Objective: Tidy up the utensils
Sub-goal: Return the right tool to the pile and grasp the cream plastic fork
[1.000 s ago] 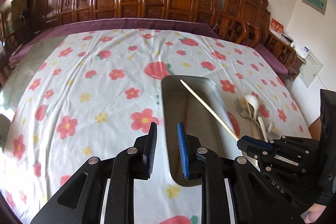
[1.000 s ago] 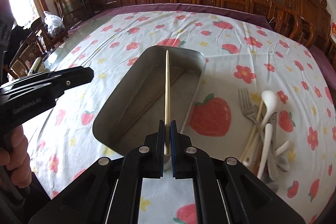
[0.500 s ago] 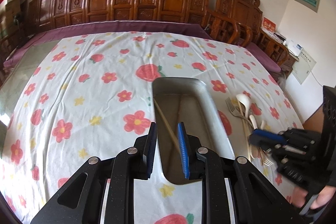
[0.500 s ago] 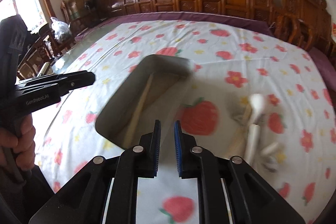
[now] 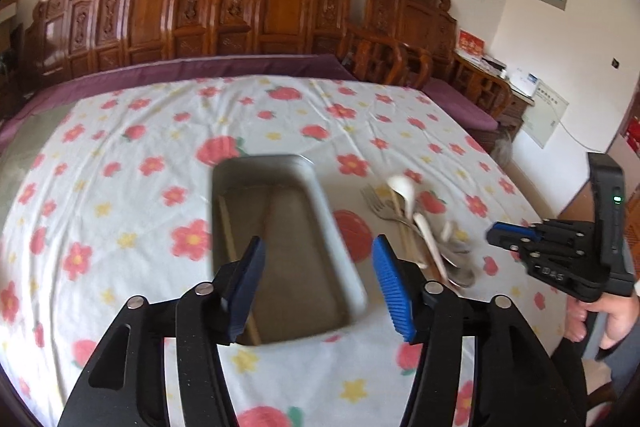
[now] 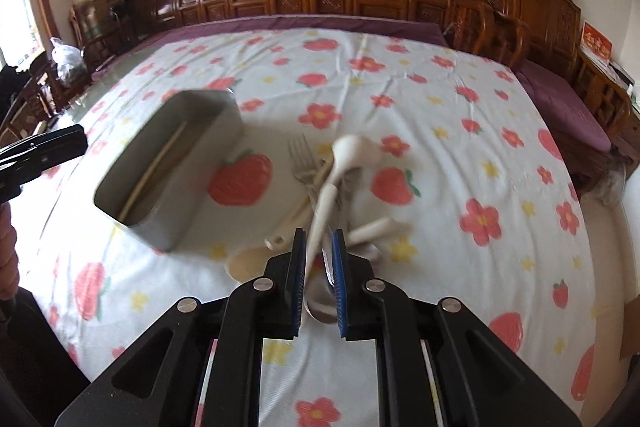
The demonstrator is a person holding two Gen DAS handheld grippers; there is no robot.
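Left wrist view: left gripper low in frame, fingers apart and still opening, nothing gripped; they straddle the near end of the metal tray at centre without touching it. One chopstick lies lengthwise along the tray's left wall, probably dropped there as the first sorted item. Right of the tray, on the floral cloth of the desk, sits the unsorted utensil pile, blurred. Right gripper at right edge of frame, held by a hand, pointing toward the pile, so likely going for the next piece

Right wrist view: right gripper bottom centre, fingers nearly closed with a narrow gap. A white spoon's handle runs down into that gap, but motion blur means I cannot tell whether the pads press it; reads as lined up for a grab, not yet a confirmed grip. Tray at left of frame, chopstick inside. Left gripper's tip at far left edge

Counts: one tray, one chopstick in it. Pile: at least two forks, roughly three white spoons, one metal spoon under the fingers, one pale wooden spoon; the overlap and blur make the exact numbers unsure
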